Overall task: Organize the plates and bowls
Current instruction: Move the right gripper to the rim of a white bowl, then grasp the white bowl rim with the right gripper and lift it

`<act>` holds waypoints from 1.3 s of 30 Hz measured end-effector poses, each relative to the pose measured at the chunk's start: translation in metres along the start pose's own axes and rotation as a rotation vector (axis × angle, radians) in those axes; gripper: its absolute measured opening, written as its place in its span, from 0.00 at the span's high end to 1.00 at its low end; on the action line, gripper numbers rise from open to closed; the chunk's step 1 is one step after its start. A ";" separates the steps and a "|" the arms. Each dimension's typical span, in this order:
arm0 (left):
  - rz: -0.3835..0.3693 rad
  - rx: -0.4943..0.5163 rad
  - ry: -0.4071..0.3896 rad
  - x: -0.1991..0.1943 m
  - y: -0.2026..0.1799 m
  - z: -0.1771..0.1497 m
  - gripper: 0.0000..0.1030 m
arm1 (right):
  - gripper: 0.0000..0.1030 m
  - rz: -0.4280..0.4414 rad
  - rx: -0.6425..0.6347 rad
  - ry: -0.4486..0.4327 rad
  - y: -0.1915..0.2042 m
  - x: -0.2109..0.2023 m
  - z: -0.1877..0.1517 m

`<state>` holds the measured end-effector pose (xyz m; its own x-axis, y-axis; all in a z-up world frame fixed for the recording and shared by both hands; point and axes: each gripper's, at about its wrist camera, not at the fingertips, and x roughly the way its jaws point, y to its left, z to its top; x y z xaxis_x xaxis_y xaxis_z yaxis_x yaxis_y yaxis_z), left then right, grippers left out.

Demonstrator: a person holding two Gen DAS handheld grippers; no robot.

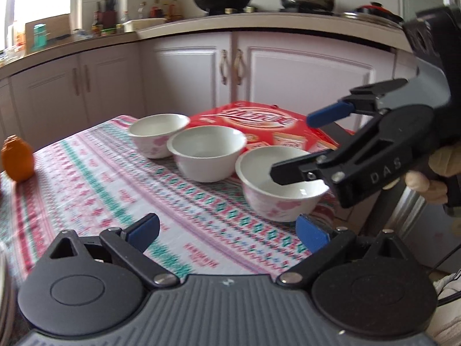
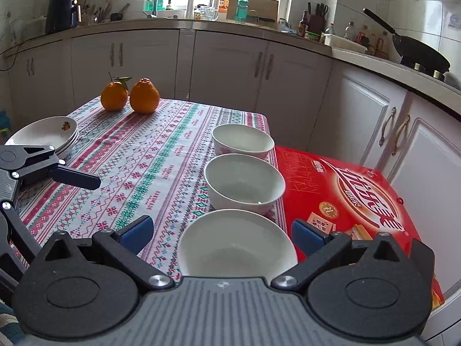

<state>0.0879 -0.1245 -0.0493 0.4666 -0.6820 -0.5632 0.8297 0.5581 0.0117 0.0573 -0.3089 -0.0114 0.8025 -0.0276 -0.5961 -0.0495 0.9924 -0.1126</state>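
Right wrist view shows our right gripper [image 2: 222, 235] spread wide over the nearest white bowl [image 2: 236, 248], while our left gripper [image 1: 227, 229] hangs open too, nothing grabbed.

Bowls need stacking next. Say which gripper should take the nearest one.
Right. The right gripper is open with the nearest white ceramic bowl between its blue-padded fingers. The left gripper, also open, sits back over the patterned tablecloth, beside that bowl.

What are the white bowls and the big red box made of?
The bowls look like glazed ceramic or porcelain: smooth, glossy white, though melamine is possible. The red box looks like printed cardboard with a shiny coating: flat panels, folded edges.
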 end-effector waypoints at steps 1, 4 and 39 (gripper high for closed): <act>-0.008 0.011 0.005 0.005 -0.004 0.001 0.02 | 0.00 0.000 0.013 0.008 -0.006 0.002 -0.002; -0.036 0.038 0.013 0.020 -0.016 0.004 0.02 | 0.00 0.014 0.058 0.039 -0.022 0.010 -0.009; -0.104 0.088 0.005 0.059 -0.038 0.015 0.16 | 0.14 0.207 0.218 0.140 -0.056 0.047 -0.021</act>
<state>0.0885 -0.1935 -0.0707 0.3752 -0.7313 -0.5696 0.8972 0.4409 0.0249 0.0852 -0.3679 -0.0500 0.6984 0.1764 -0.6936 -0.0626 0.9805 0.1863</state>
